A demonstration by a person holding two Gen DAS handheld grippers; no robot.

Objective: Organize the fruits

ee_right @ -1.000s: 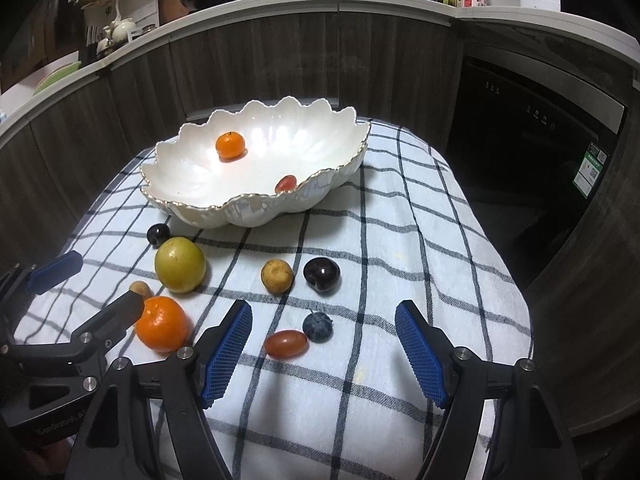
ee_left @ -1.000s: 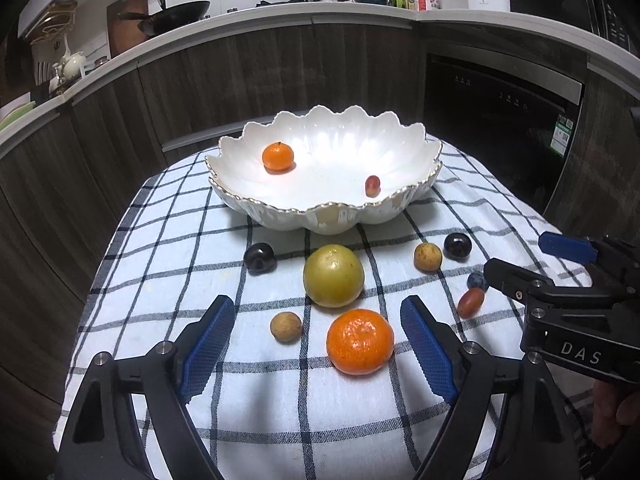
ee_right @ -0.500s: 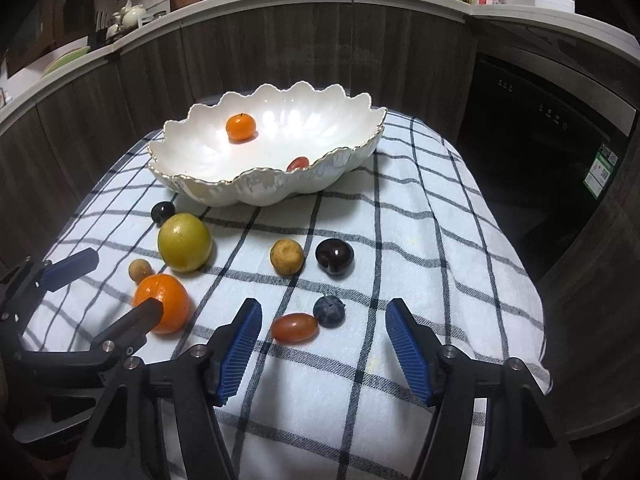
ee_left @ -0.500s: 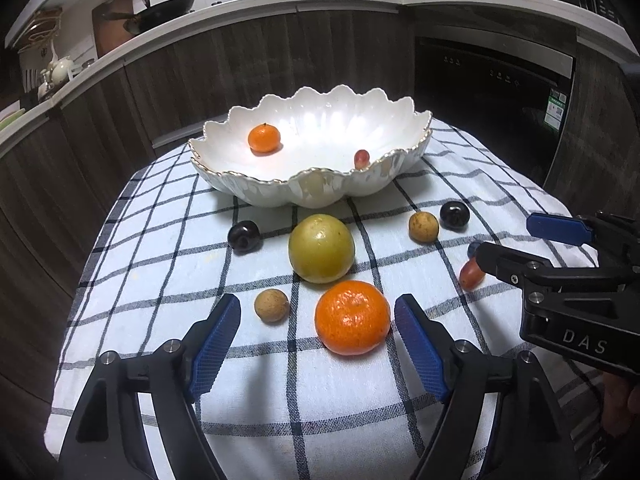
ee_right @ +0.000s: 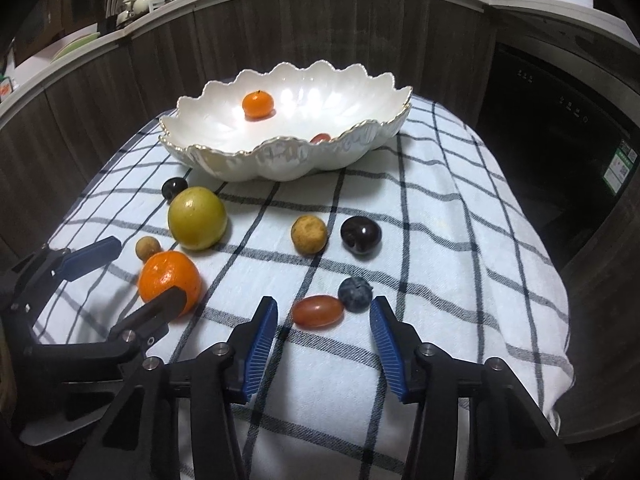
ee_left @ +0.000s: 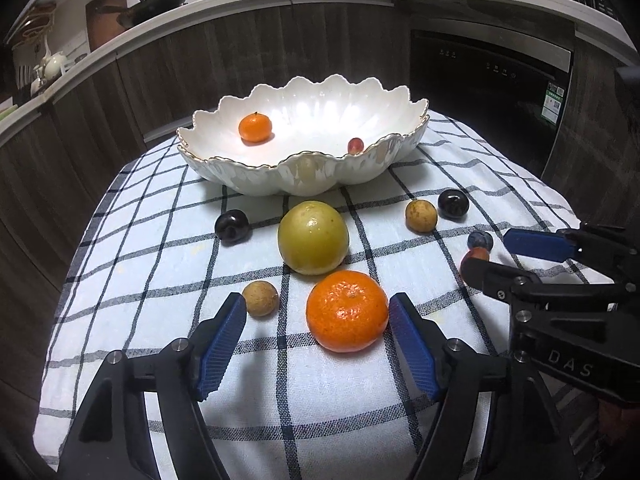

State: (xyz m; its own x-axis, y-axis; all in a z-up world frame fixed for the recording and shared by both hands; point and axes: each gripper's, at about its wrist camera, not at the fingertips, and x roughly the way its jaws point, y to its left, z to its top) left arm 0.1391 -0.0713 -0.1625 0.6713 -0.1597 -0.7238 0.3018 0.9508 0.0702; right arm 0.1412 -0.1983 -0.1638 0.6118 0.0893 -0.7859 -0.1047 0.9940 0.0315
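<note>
Count: white bowl [ee_left: 304,176] on the bench holds one small orange [ee_left: 255,128] and one red grape [ee_left: 355,145]. On the checked cloth [ee_right: 440,208]: one large orange [ee_left: 347,311], one green fruit [ee_left: 313,237], two brown, two dark, one blueberry [ee_right: 354,288], one red grape. My left fingers [ee_left: 318,344] stand open, empty, now nearer the large orange; right fingers [ee_right: 323,346] open, empty, narrower than before.

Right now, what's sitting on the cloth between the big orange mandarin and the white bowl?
The yellow-green fruit lies between the mandarin and the bowl. The left wrist view shows it best, with nothing else on that line.
</note>
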